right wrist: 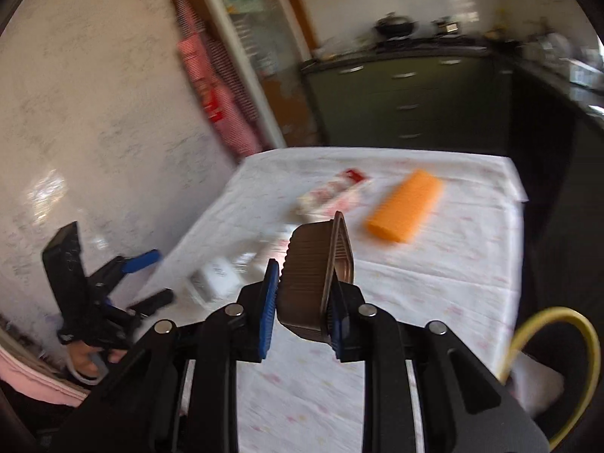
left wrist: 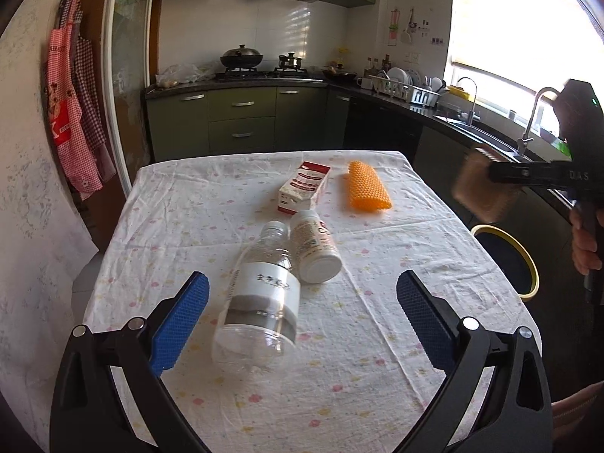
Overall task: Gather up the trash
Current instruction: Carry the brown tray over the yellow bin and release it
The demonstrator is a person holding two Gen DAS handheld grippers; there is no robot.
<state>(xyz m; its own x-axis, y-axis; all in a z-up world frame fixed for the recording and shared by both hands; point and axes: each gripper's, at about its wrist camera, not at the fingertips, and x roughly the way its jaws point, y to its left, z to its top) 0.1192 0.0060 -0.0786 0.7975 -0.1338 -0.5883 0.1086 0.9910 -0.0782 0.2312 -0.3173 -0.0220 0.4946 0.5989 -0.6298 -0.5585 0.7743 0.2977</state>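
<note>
The right gripper (right wrist: pixel 302 302) clamps a brown ridged plastic tray (right wrist: pixel 307 279) above the tablecloth (left wrist: pixel 377 321). The left gripper (left wrist: pixel 302 294), jaws wide apart, hangs over a clear bottle (left wrist: pixel 260 302) lying mid-cloth. Beyond it lie a white bottle (left wrist: pixel 315 247), a carton (left wrist: pixel 304 187) and an orange sponge (left wrist: pixel 368 185).

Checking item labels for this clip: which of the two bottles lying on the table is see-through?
The clear water bottle, nearest the left tool. The smaller white bottle touching it is opaque.
</note>
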